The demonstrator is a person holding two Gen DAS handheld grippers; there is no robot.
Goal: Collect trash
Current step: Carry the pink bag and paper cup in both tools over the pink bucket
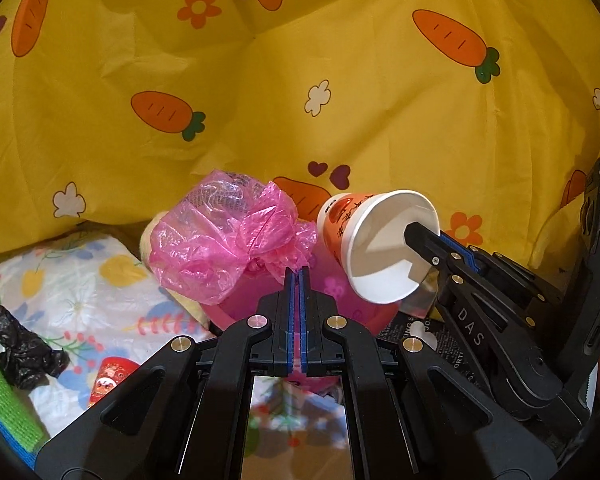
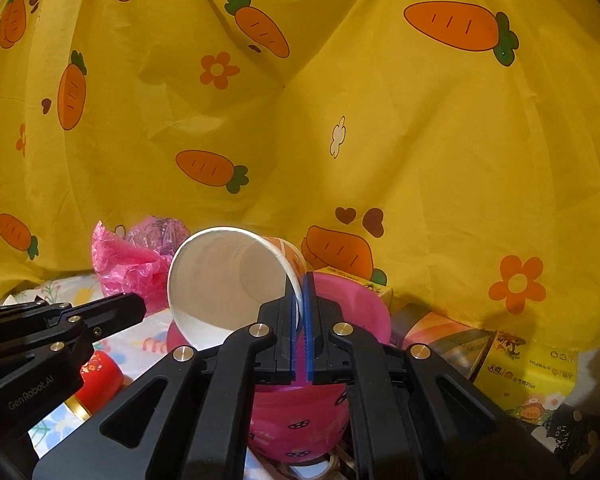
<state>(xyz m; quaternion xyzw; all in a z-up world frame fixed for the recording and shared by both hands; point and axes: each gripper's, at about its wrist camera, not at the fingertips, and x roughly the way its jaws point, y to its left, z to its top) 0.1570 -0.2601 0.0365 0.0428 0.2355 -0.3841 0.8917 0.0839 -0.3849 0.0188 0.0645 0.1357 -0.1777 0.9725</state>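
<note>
Our right gripper (image 2: 301, 300) pinches the paper cup (image 2: 228, 280) by its rim, tilted over the pink bin (image 2: 352, 304). Our left gripper (image 1: 299, 280) looks clamped on the pink plastic bag (image 1: 228, 240), just left of it.

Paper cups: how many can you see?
1. The paper cup is tipped on its side, its rim pinched in the right gripper above the pink bin. A red thing lower left might be another cup; I cannot tell.
</note>
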